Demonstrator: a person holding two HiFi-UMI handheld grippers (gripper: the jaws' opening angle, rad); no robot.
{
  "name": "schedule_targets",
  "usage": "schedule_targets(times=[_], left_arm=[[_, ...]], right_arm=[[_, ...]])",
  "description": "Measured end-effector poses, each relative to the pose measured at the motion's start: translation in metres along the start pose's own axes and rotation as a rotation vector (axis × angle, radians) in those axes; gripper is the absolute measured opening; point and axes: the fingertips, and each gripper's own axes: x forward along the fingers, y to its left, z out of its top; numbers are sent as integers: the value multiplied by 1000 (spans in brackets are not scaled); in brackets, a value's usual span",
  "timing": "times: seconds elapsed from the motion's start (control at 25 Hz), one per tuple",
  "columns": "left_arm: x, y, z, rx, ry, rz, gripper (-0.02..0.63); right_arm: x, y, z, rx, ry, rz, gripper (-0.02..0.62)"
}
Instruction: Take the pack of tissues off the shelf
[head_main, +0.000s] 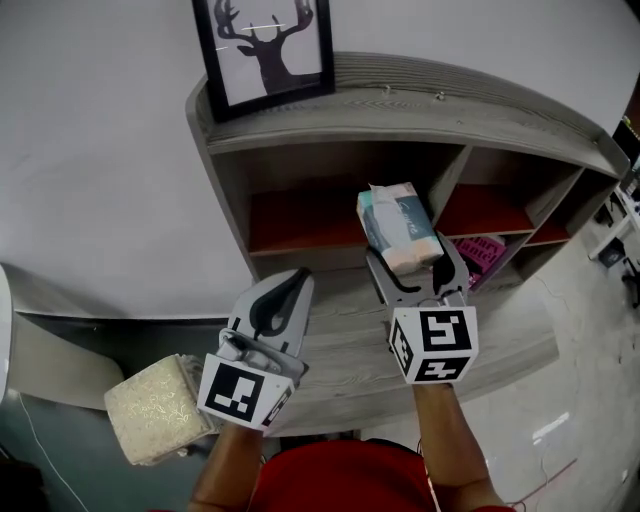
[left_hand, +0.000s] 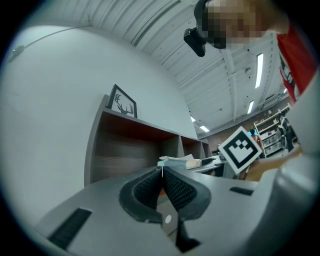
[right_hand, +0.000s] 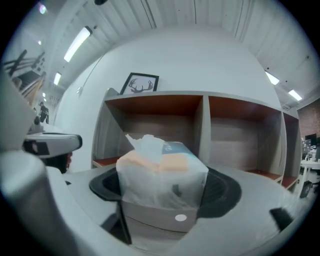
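Closest to me, my right gripper (head_main: 410, 255) is clamped on the pack of tissues (head_main: 400, 225), pads pressing its opposite sides so the soft wrapper won't slip. The pack hangs just in front of the shelf (head_main: 420, 105), before its middle opening and apparently clear of the boards. My left gripper (head_main: 288, 290) sits before the shelf's left opening, jaws together and empty, since one grip seems enough.
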Motion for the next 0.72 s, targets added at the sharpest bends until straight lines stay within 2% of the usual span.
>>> schedule_targets(times=[0.32,0.72], left_arm=[[-1,-16,6,-3,-3,-19,9],[-9,-22,9,-2,-3,-19,9]], right_arm=[[-59,15,7,61,-63,67,405],[-78,29,0,46,-72,84,396]])
